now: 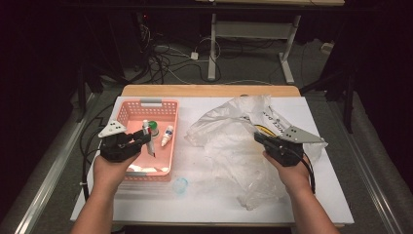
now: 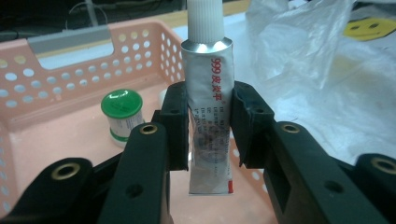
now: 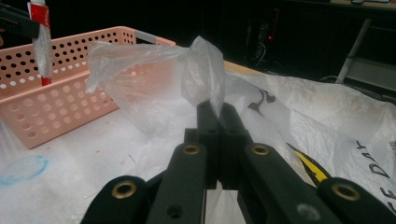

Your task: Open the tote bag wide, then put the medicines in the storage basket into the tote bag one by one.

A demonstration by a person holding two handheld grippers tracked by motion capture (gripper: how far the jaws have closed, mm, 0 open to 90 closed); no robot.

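Left gripper view shows the ointment tube [image 2: 210, 116] standing upright between the two black jaws of the left gripper [image 2: 209, 126], pinched across its silver body with the ribbed white cap above the jaws and the crimped bottom end hanging free below them; red printing runs down its face; the tube is clear of the floor of the pink basket [image 2: 70, 70], held above it rather than lying in it. From the high view the tube [image 1: 146, 134] sits at the tip of the left gripper [image 1: 141, 138], over the near-middle of the basket [image 1: 127, 109], which lies at the left of the table [image 1: 204, 204]; just beyond the tube in the basket stands a small green-capped bottle [image 1: 153, 126], and to its right lies a small white bottle [image 1: 167, 135]. Farther right, the crumpled clear plastic bag [image 1: 234, 131] spreads over the middle and right of the table, apart from the basket; the right gripper [image 1: 256, 137] has its jaws closed tight on a fold of this bag, and the right gripper view shows the film [image 3: 201, 70] rising in a peak straight out of the shut jaws of that gripper [image 3: 218, 116]; a small blue ring mark [image 1: 180, 185] lies on the table near the basket's near right corner.
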